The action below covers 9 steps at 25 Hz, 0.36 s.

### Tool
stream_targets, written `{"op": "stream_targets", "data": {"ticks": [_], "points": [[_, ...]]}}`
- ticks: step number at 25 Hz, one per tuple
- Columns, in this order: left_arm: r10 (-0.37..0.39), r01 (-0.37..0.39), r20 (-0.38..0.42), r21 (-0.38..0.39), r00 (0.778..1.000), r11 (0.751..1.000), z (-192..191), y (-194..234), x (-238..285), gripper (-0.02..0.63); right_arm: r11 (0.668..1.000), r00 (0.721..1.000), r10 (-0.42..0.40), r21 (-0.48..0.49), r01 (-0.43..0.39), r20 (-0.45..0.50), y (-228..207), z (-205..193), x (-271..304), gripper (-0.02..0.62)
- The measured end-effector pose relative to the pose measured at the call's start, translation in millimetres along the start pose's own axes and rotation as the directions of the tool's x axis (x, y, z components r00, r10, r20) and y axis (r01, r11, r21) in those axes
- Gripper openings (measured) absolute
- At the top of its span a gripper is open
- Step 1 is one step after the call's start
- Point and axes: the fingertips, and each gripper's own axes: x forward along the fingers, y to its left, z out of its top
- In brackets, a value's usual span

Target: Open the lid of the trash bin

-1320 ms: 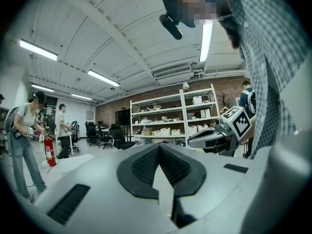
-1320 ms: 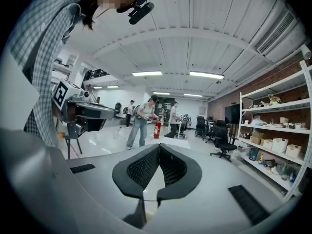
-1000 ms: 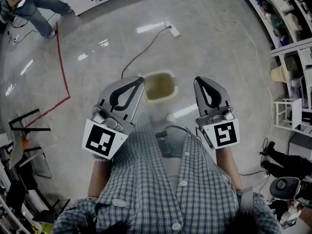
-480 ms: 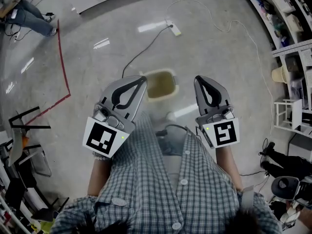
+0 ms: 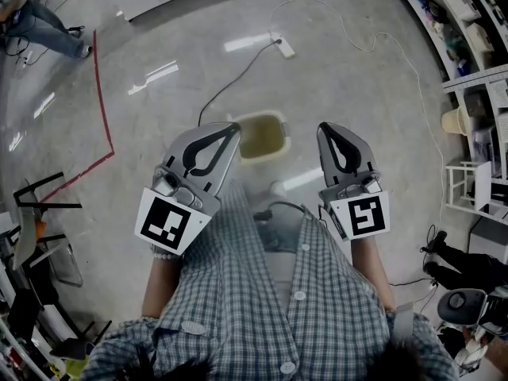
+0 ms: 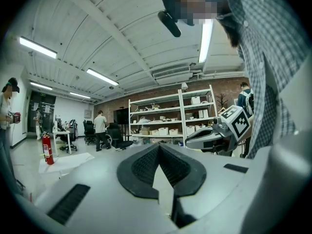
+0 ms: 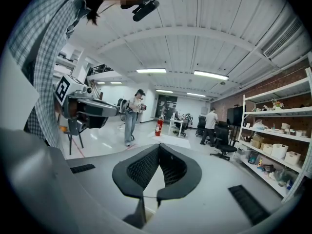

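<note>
In the head view the trash bin (image 5: 259, 137) is a beige box on the grey floor, seen from above between the two gripper tips and well below them. I cannot tell how its lid stands. The left gripper (image 5: 231, 128) is held in front of the person's chest, its jaws closed to a point with nothing in them. My right gripper (image 5: 324, 127) is held level with it, also shut and empty. Both gripper views look out across the room, not at the bin. The left gripper view (image 6: 159, 146) catches the right gripper (image 6: 219, 130); the right gripper view (image 7: 159, 146) catches the left gripper (image 7: 85, 107).
A power strip (image 5: 282, 48) with a white cable lies on the floor beyond the bin. A red tape line (image 5: 101, 94) runs at the left, with chairs (image 5: 40, 213) below it. Shelves (image 5: 476, 30) line the right side. A person (image 7: 132, 115) stands by a fire extinguisher (image 7: 158, 126).
The person at the far upper left has walked further out of the head view. Both grippers have hardly moved.
</note>
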Motion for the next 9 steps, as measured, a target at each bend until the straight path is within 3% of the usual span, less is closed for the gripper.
{"op": "stream_targets", "data": {"ticks": [9], "points": [[-0.007, 0.007, -0.014, -0.001, 1.000, 1.000, -7.2, -3.2, 0.0, -0.002, 1.000, 1.000, 0.000, -0.004, 0.000, -0.021, 3.4, -9.9, -1.9, 0.020]]}}
